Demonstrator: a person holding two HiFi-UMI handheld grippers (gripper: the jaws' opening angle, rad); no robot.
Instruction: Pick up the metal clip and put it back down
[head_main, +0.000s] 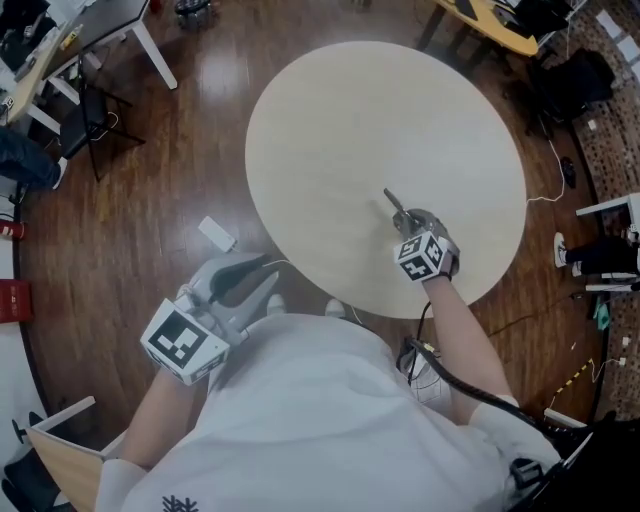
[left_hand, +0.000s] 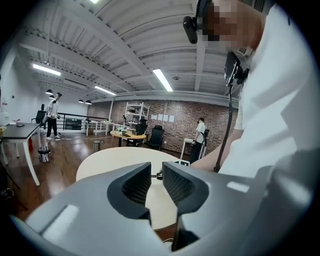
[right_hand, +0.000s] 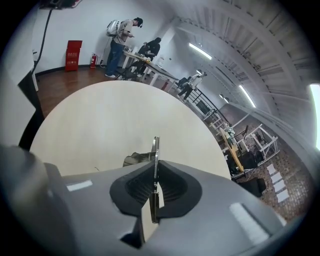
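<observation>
Here, surface (head_main: 330, 130): round, with open room on every side of the clip.
Right claw (right_hand: 155, 187): pinching the metal clip (right_hand: 155, 150), right of the surface's middle.
Left claw (left_hand: 156, 180): spread, empty, beyond the near rim.
Hard to tell: whether the clip touches the surface.

The metal clip (right_hand: 155, 144) is thin, gray and shiny. The round table (head_main: 330, 130) has a pale, smooth top that does not shine. The floor (head_main: 170, 200) is dark wood and glossy (lights glint on it). The left gripper (left_hand: 156, 170) and the right gripper (right_hand: 155, 167) look like dull gray plastic, with dark ribbed pads (left_hand: 136, 186). The shirt (head_main: 320, 420) is white cloth.
</observation>
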